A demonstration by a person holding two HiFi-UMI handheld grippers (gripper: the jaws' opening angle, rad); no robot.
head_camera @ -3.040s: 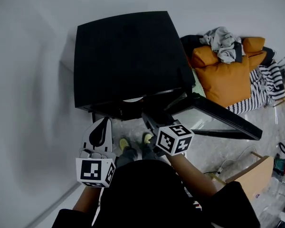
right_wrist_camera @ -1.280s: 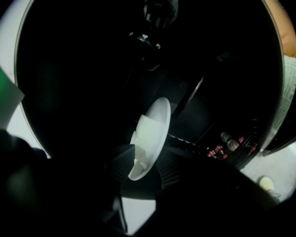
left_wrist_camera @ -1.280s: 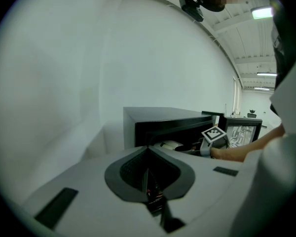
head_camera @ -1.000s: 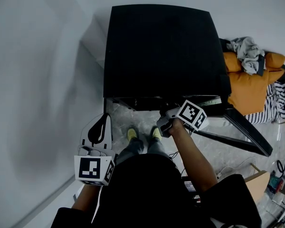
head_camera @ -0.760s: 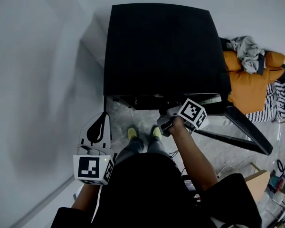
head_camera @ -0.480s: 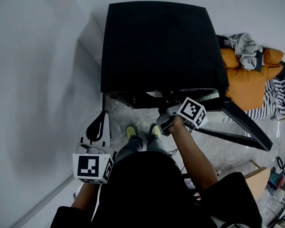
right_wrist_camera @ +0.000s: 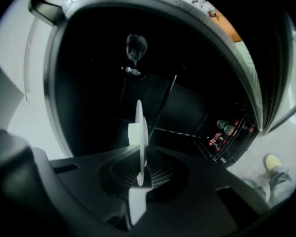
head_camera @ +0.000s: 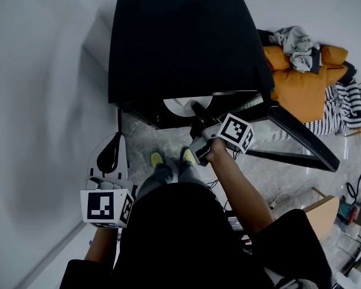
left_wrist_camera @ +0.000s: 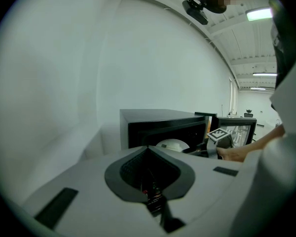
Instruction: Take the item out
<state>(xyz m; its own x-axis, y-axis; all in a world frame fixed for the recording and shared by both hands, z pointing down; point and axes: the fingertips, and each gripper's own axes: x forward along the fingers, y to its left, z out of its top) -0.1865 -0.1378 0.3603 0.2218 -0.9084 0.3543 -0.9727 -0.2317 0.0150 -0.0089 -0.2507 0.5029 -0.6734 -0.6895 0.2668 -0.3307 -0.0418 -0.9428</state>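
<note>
A black microwave oven (head_camera: 180, 41) stands against the wall with its door (head_camera: 301, 140) swung open to the right. A white plate (head_camera: 183, 105) shows at the front of its opening. My right gripper (head_camera: 195, 108) reaches into the opening, and its jaws are closing on the plate's rim. In the right gripper view the plate (right_wrist_camera: 140, 132) stands edge-on between the jaws of the right gripper (right_wrist_camera: 139, 169). My left gripper (head_camera: 113, 138) hangs low on the left, away from the oven, shut and holding nothing. From the left gripper (left_wrist_camera: 148, 149) I see the plate (left_wrist_camera: 172, 144) inside the oven (left_wrist_camera: 158, 120).
An orange cushion (head_camera: 301, 83) with grey clothes (head_camera: 295, 41) on it and a striped fabric (head_camera: 340, 107) lie right of the oven. A cardboard box (head_camera: 322, 209) and cables sit at lower right. The white wall runs along the left. The person's yellow shoes (head_camera: 158, 159) stand below the oven.
The right gripper's jaws have drawn together around the plate's rim. More of the white plate shows at the oven opening than before. The left gripper has sunk slightly.
</note>
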